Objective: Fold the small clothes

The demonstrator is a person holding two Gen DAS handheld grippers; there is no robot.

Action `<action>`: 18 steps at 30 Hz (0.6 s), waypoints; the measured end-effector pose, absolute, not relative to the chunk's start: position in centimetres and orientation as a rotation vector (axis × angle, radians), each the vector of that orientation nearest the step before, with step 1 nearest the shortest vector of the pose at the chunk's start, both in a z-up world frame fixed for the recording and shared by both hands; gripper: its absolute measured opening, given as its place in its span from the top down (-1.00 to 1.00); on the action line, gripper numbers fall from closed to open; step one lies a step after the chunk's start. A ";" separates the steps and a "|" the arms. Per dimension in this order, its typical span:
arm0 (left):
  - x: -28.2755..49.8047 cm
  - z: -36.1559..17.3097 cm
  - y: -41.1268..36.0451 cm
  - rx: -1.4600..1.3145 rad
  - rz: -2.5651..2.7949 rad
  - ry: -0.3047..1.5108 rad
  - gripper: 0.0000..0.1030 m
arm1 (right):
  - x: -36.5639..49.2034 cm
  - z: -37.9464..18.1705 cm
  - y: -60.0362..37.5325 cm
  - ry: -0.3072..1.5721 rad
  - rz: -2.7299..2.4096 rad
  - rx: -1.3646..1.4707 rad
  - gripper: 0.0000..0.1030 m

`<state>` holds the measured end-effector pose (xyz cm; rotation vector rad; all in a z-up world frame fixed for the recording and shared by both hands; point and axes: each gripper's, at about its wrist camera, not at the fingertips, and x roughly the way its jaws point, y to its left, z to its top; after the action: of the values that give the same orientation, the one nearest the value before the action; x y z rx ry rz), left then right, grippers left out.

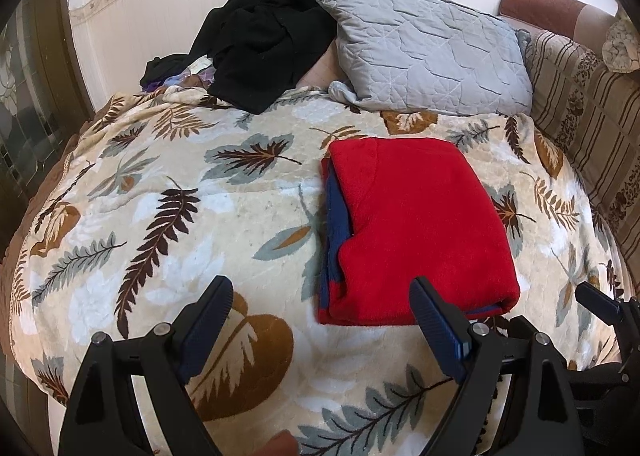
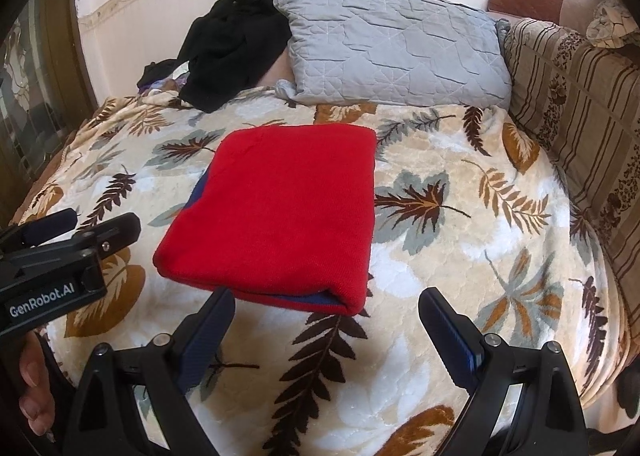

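A red garment (image 1: 416, 232) with a blue inner layer lies folded into a neat rectangle on the leaf-patterned blanket (image 1: 168, 216). My left gripper (image 1: 322, 292) hovers just in front of its near left corner, jaws wide open and empty. In the right wrist view the same red garment (image 2: 276, 216) sits ahead, and my right gripper (image 2: 326, 308) stands open at its near edge, holding nothing. The left gripper's body (image 2: 52, 272) shows at the left of that view, with a person's fingers beneath it.
A grey quilted pillow (image 1: 428, 56) and a heap of black clothes (image 1: 260, 40) lie at the head of the bed against the white wall. A striped brown cushion (image 1: 592, 128) lines the right side. A dark door frame stands at the left.
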<state>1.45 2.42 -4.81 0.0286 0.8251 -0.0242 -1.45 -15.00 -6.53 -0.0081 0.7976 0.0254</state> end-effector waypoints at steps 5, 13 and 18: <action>1.7 -4.8 2.2 0.032 -0.031 0.832 -0.74 | -1.1 -6.5 -15.3 0.800 0.023 -0.012 -0.85; 1.9 -4.9 2.0 0.040 -0.037 0.832 -0.74 | -0.8 -6.6 -15.2 0.803 0.029 -0.021 -0.85; 2.1 -5.0 1.9 0.037 -0.034 0.837 -0.74 | -0.6 -6.7 -15.2 0.807 0.029 -0.023 -0.85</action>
<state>2.09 1.87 -4.95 0.0371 0.8366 -0.0340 -0.64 -15.20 -6.68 -0.0231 0.8069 0.0286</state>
